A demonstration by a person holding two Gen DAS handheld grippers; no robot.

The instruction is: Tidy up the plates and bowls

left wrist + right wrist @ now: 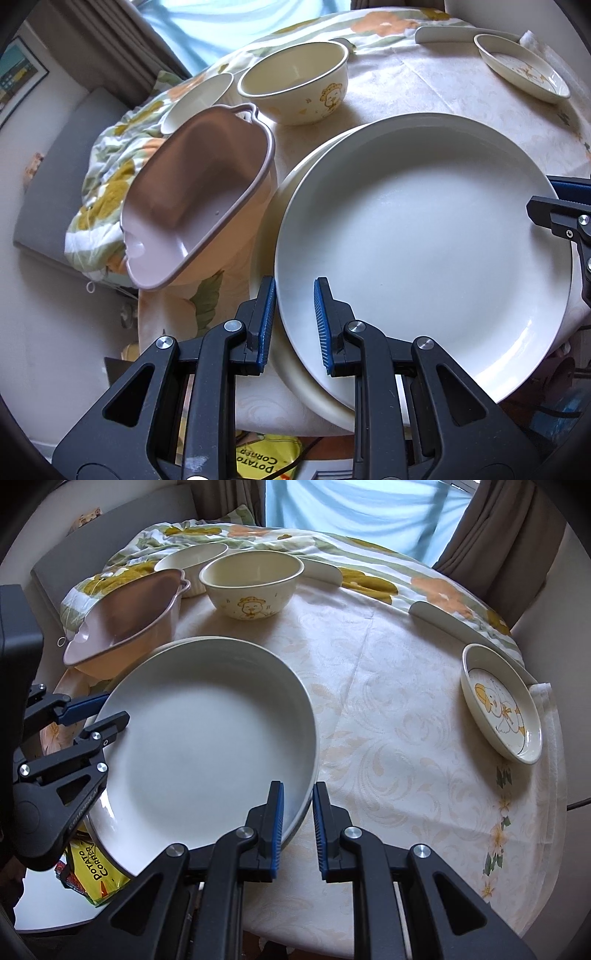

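Observation:
A large white plate lies on top of a second white plate at the table's near left. My left gripper has its blue pads on either side of the top plate's left rim, with a visible gap. My right gripper straddles the same plate's right rim the same way. A pink heart-shaped dish leans tilted beside the plates. A cream cartoon bowl and a white ramekin stand behind. A small duck plate sits at the right.
The round table has a cream patterned cloth with a floral quilt bunched at its far side. A white flat dish lies by the quilt. A yellow snack bag sits below the table edge. Curtains and a window are behind.

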